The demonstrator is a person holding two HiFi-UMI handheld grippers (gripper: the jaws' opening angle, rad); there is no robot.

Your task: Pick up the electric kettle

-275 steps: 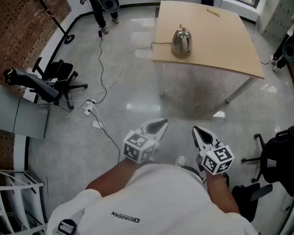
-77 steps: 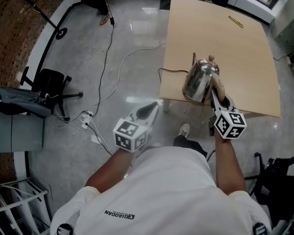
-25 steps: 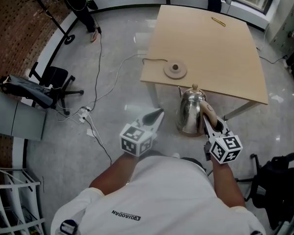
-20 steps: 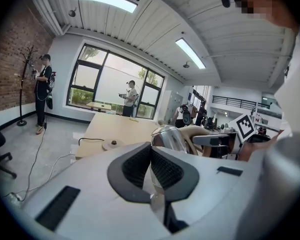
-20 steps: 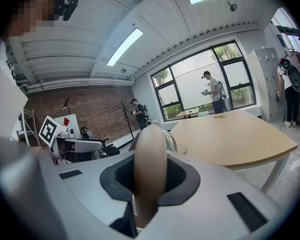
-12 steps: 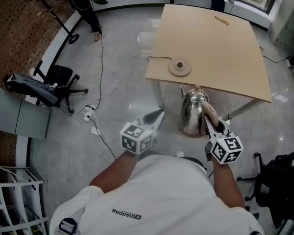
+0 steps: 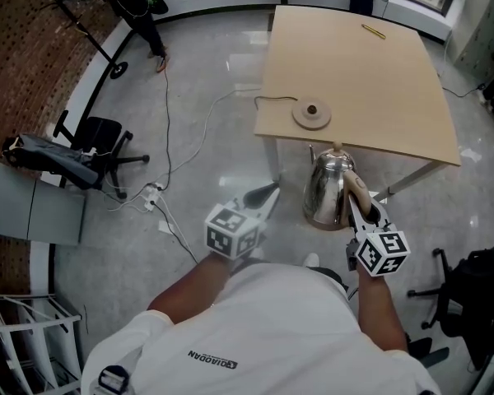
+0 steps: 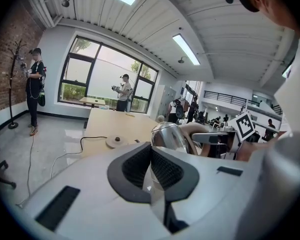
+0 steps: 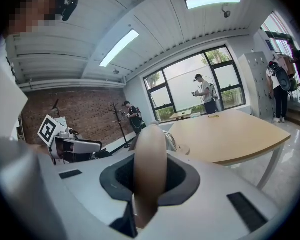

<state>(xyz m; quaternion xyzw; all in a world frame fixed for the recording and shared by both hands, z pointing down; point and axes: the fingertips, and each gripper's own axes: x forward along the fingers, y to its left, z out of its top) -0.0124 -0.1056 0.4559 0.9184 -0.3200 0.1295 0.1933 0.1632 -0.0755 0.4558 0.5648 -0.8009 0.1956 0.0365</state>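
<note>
The electric kettle (image 7: 328, 189), a polished steel body with a knobbed lid, hangs clear of the tabletop (image 7: 379, 81), in the air over the floor (image 7: 214, 138) just in front of the tabletop's near edge. Its only support is its tan handle (image 7: 356, 194), on which the jaws of the right hand-held gripper (image 7: 359, 214) are closed. The right gripper view shows the rounded handle (image 9: 150, 169) filling the gap between the dark pads. The round power base (image 7: 312, 115) lies empty on the tabletop, near that edge, with its cord (image 7: 272, 101) trailing off to the floor. The left hand-held gripper (image 7: 265, 194) has its jaws together on nothing and is held apart from the kettle, to its left.

Probable hazards:
- **Pivoting.** The body hangs to one side of a single narrow grip on a smooth, curved handle, so it may pivot between the pads or slide through them.
- **A fall.** With nothing beneath it, a slip would drop the kettle onto the hard floor.
- **A knock or a spill.** A swing towards the tabletop could knock the spout or body against the edge. Whether the kettle holds water cannot be told; if it does, a tilt would spill it.
- **Tripping.** The cables (image 7: 169, 151) on the floor may trip the person.
</note>
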